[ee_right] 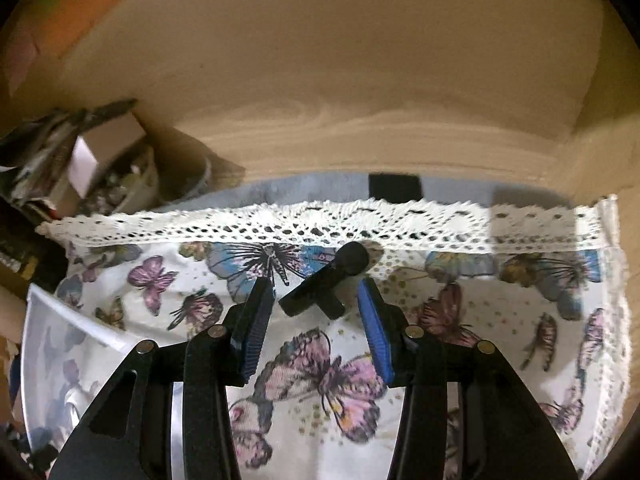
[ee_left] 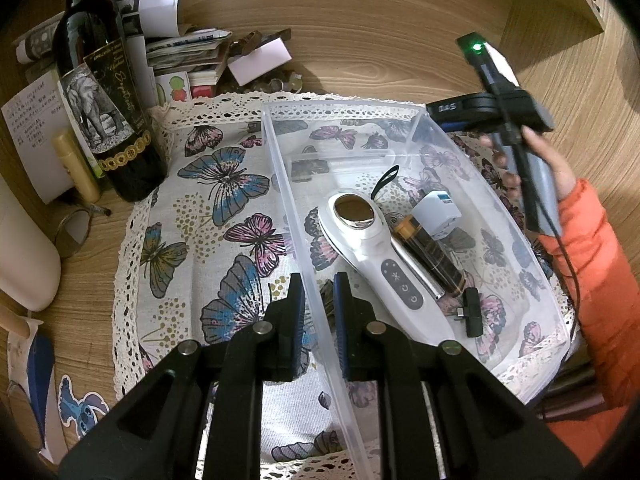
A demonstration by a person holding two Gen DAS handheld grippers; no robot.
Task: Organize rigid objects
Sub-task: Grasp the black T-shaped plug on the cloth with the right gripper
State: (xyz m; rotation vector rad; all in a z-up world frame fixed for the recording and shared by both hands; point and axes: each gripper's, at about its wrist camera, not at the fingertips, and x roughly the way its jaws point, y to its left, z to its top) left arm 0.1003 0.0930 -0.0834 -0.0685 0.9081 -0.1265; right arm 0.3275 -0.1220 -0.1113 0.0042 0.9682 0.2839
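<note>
While its jaws stand a little apart astride the near wall of the clear plastic bin (ee_left: 276, 152), the left gripper (ee_left: 319, 300) reaches forward and low over the butterfly cloth (ee_left: 224, 216); whether the blue pads actually touch that thin wall cannot be told. Inside the bin lie a white handheld device (ee_left: 380, 256) with a round metal head, a brown cylinder (ee_left: 430, 256) touching its right side, a white plug adapter (ee_left: 437, 212) just beyond the cylinder, and a small black dongle (ee_left: 472, 312) near the bin's right wall. Seen from the right wrist, the right gripper (ee_right: 316, 312) has its jaws spread wide, gripping nothing, with a black T-shaped part (ee_right: 324, 284) lying on the cloth between the fingertips, its rounded end pointing toward the lace edge (ee_right: 320, 220). From the left wrist view, the person's right hand (ee_left: 548, 164), in an orange sleeve, holds that tool above the bin's far right corner. On the wooden counter (ee_left: 380, 40), left of the cloth, stands a dark wine bottle (ee_left: 108, 112) before a heap of papers (ee_left: 180, 48).
</note>
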